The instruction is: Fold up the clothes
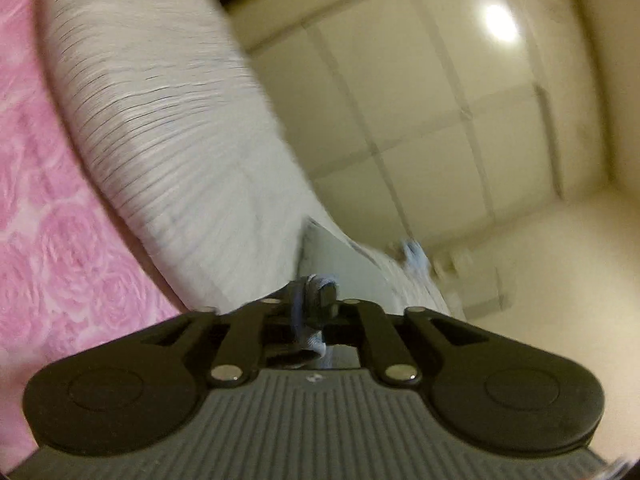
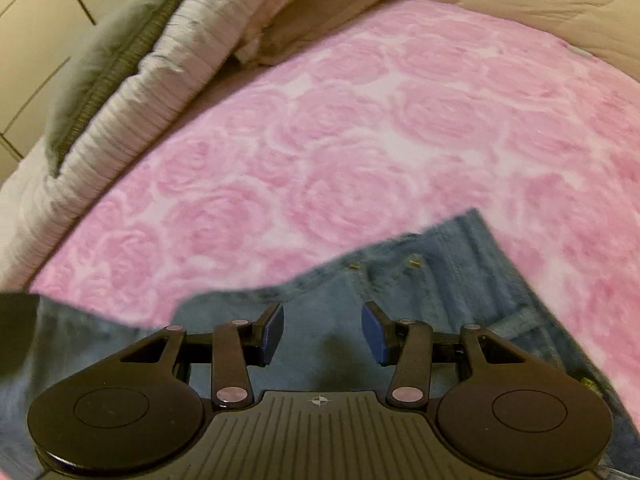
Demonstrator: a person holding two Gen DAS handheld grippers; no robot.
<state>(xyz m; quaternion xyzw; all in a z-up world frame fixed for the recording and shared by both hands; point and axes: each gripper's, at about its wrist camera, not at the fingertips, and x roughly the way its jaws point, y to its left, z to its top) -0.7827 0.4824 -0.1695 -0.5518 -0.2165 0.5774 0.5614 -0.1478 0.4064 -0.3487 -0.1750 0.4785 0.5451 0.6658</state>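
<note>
Blue denim jeans (image 2: pixel 420 276) lie on a pink rose-patterned blanket (image 2: pixel 360 120), with the waistband and rivets toward the far edge. My right gripper (image 2: pixel 323 330) hovers just over the jeans, jaws open, blue pads (image 2: pixel 274 332) apart and nothing between them. In the left wrist view, my left gripper (image 1: pixel 316 304) is lifted and tilted toward the wall, its jaws close together on a bunched fold of denim (image 1: pixel 314 344). The picture there is blurred, and the rest of the jeans is hidden below the gripper body.
A white ribbed pillow (image 2: pixel 132 92) lies along the blanket's left edge, also the white ribbed pillow (image 1: pixel 160 128). Beige cushions (image 2: pixel 320 12) and a beige quilt (image 2: pixel 520 4) lie at the far side. A cream panelled wall (image 1: pixel 440 120) stands beyond the bed.
</note>
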